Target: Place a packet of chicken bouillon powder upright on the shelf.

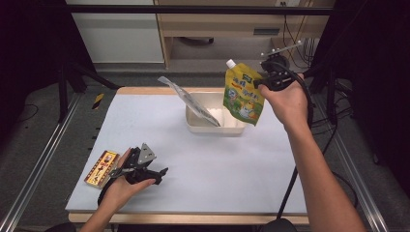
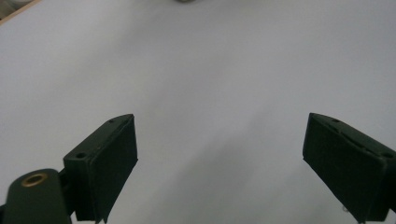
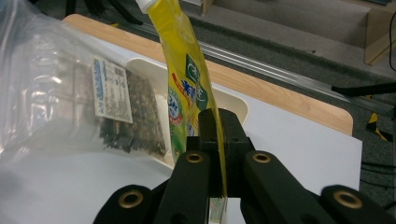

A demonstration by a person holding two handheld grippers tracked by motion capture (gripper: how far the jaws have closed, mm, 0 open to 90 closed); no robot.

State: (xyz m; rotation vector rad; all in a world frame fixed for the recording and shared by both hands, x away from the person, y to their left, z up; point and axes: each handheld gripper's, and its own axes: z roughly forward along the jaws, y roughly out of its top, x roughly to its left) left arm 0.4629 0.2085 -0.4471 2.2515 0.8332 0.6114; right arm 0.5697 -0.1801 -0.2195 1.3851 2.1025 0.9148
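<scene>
At the left edge of the pale sheet covering the table (image 1: 217, 164) lies a flat patterned box (image 1: 101, 168), brown and yellow, just beside the person's left hand. The left gripper (image 1: 162, 173) rests low over the sheet near the front edge, and in the left gripper view its jaws stand wide apart with nothing but bare sheet between them. Farther back, near the middle, sits a cream tray (image 1: 212, 126); a clear plastic bag (image 1: 191, 101) with dark contents and a printed label leans tilted out of it, its upper end reaching over the tray's left rim. To the right of that, the yellow spout pouch (image 1: 242, 94) hangs in the air above the tray's right end, its white cap uppermost. The right gripper (image 1: 259, 84) is clamped tight on the pouch's edge, the jaws pinching the thin yellow film flat between them in the right gripper view
</scene>
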